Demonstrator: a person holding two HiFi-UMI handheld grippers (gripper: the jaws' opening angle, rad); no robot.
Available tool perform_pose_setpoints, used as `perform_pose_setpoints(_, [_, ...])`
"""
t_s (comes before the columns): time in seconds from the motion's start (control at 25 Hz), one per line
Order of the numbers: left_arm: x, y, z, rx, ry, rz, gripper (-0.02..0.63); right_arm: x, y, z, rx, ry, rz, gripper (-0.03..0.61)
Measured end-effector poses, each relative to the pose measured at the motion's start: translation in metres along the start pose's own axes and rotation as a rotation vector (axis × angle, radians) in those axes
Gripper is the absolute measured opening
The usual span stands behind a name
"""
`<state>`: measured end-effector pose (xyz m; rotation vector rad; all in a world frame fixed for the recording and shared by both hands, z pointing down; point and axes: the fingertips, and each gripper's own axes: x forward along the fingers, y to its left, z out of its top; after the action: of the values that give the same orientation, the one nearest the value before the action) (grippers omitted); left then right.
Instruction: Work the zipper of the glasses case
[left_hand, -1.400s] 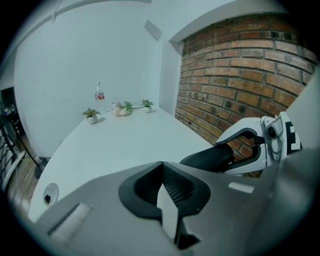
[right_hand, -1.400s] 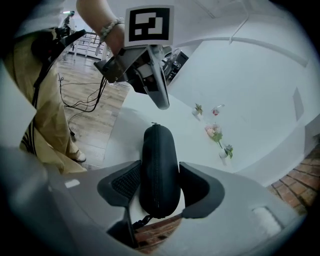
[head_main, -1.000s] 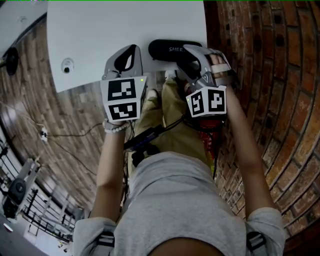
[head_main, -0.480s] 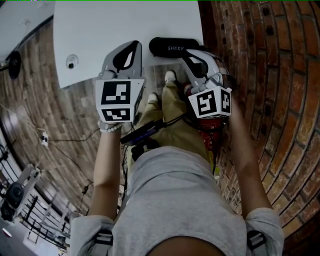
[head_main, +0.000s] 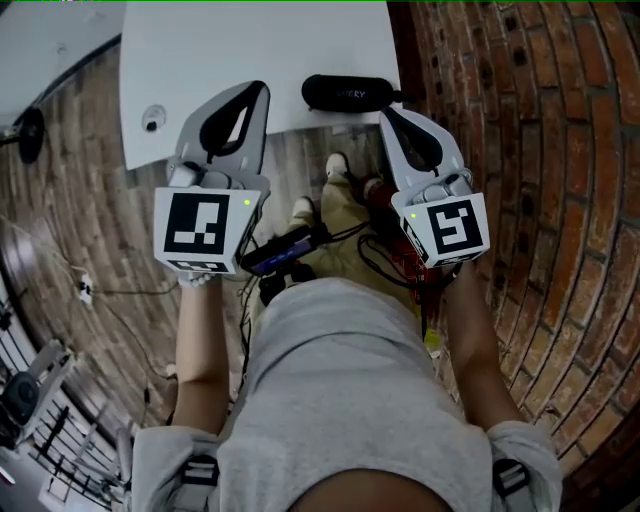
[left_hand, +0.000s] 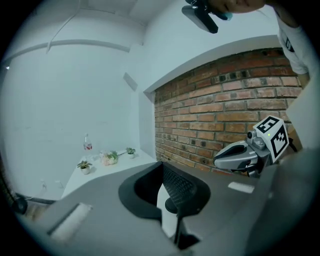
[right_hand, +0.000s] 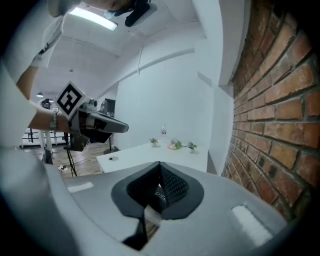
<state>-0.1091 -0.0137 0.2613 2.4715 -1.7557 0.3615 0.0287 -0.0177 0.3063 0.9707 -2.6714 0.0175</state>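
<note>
Hovering side by side over the near edge of the white tabletop (head_main: 250, 50), both grippers point away from the person. The left gripper (head_main: 257, 93) has its fingers pressed together, holding nothing. The right gripper (head_main: 391, 114) has just been closing its fingers; they now meet, also empty. The black glasses case (head_main: 348, 93) lies on the tabletop just beyond both fingertips, nearer the right ones, untouched.

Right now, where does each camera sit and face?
Head view: head-mounted, steeply down; arms, grey shirt, left tongs, right tongs, black glasses case.
Left gripper view: on left tongs, toward red brick wall; right tongs show.
Right gripper view: on right tongs, jaws just closed, toward white table; left tongs show.
Shared: small potted plants.
</note>
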Motion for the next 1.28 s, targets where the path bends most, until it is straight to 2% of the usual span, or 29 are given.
perform_pose_setpoints(0.2, [-0.026,-0.002,0.022,-0.012,-0.082,-0.031,0.017,-0.015,0.002,0.022,0.047,-0.05,-0.035,0.003])
perform_pose_setpoints(0.44, [-0.045,-0.002,0.029,-0.01,-0.113,-0.038,0.017,-0.032,0.002,0.037,0.055,-0.076,-0.078,0.003])
perform_pose_setpoints(0.8, [-0.063,-0.007,0.019,-0.024,-0.096,-0.054,0.017,-0.048,0.001,0.039,0.064,-0.078,-0.114,0.003])
perform_pose_setpoints(1.28, [-0.058,-0.006,0.016,-0.032,-0.097,-0.062,0.017,-0.039,0.008,0.04,0.066,-0.073,-0.086,0.003])
